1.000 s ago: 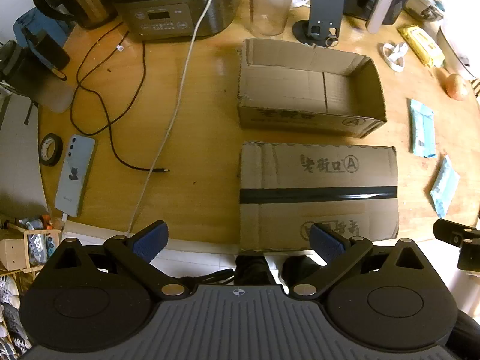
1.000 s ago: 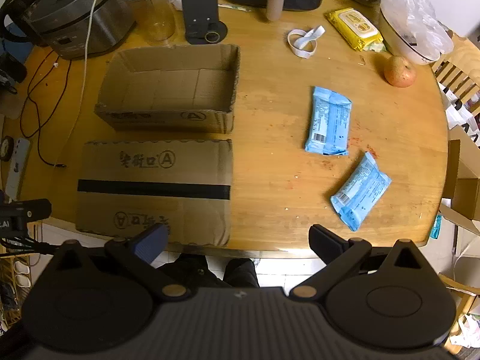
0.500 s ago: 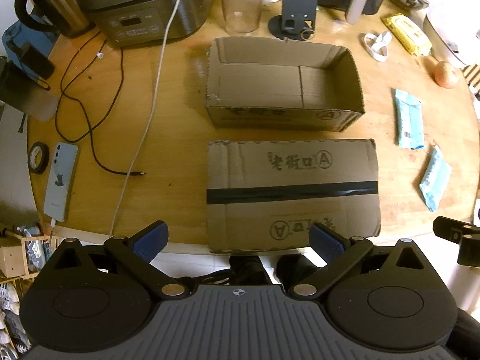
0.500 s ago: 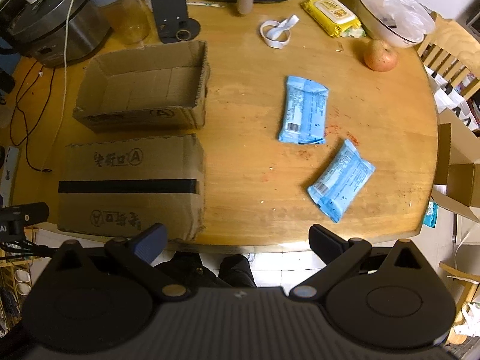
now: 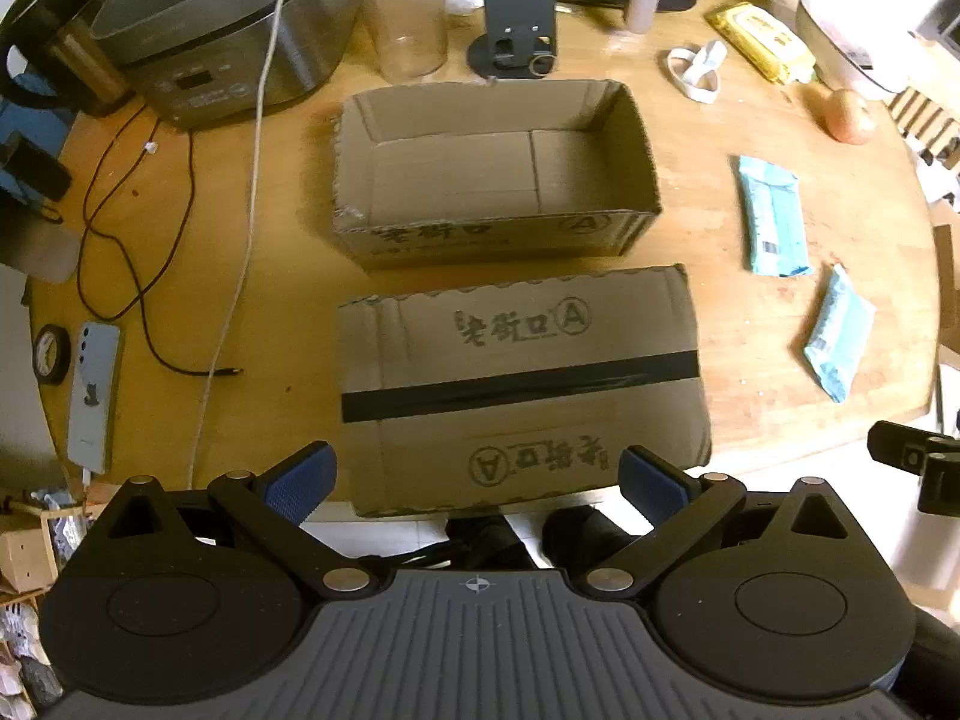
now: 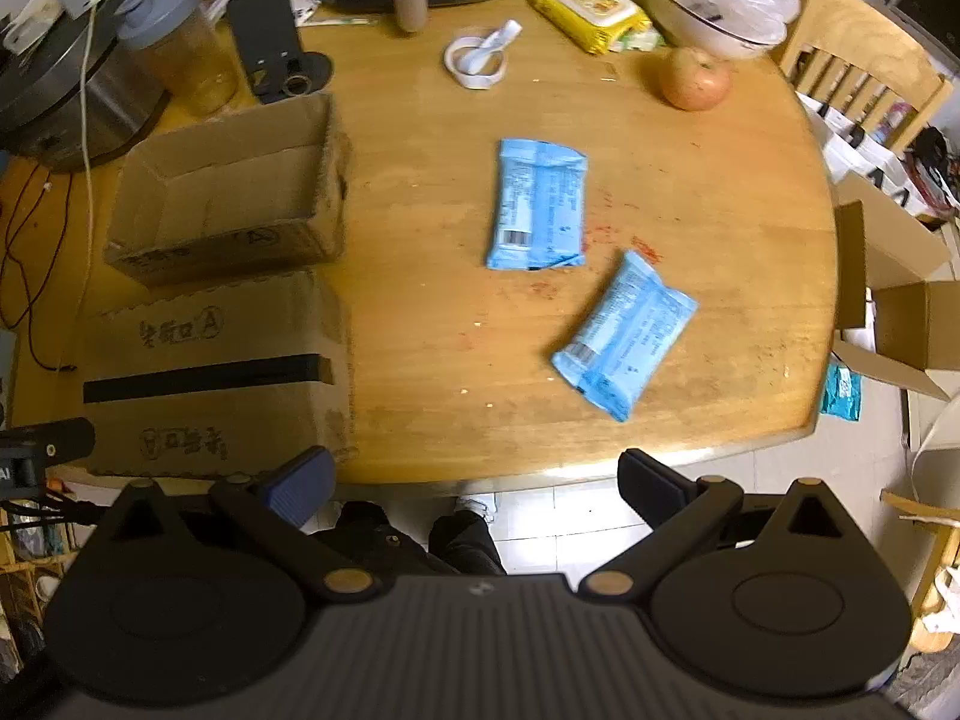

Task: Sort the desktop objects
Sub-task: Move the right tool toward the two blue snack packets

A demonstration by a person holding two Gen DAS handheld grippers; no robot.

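Right wrist: packets (image 6: 536, 205) nearer vs 0.5s ago.

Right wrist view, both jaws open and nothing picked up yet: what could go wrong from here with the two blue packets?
1. The nearer blue packet lies flat and slanted, so the right gripper may pinch only wrapper or slide it.
2. The farther blue packet lies just beside it; a careless reach might nudge it.
3. The taped box overhangs the table edge near the left gripper, so a bump could tip it off.
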